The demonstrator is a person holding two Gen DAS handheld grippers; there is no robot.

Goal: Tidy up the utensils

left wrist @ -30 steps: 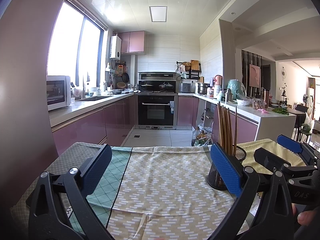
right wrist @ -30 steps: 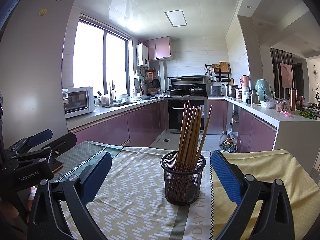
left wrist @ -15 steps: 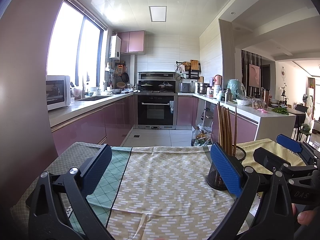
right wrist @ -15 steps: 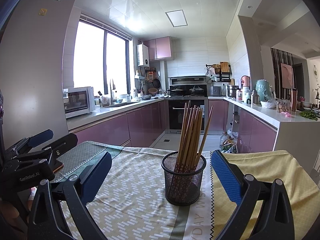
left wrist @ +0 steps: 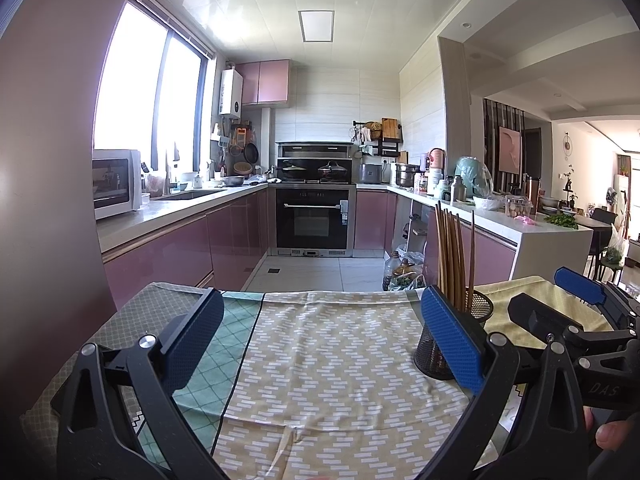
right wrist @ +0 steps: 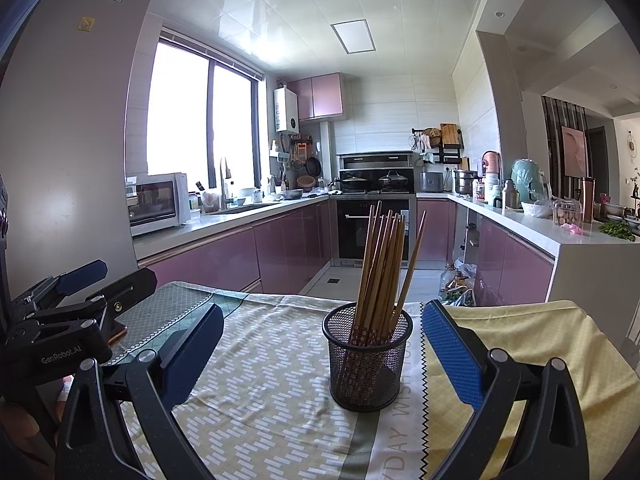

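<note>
We hold both claws spread and empty above the cloth-covered counter point(right wrist: 280, 380). The right claw point(right wrist: 320, 350) faces the mesh holder point(right wrist: 367, 360) of chopsticks point(right wrist: 380, 264); our left claw point(left wrist: 320, 340) hovers beside it.

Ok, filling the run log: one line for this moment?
left hand-held gripper: open, empty | right hand-held gripper: open, facing holder | chopsticks: in holder

Cloth-covered table point(right wrist: 280, 400) bears mesh holder point(right wrist: 366, 364) of chopsticks point(right wrist: 380, 264)
</note>
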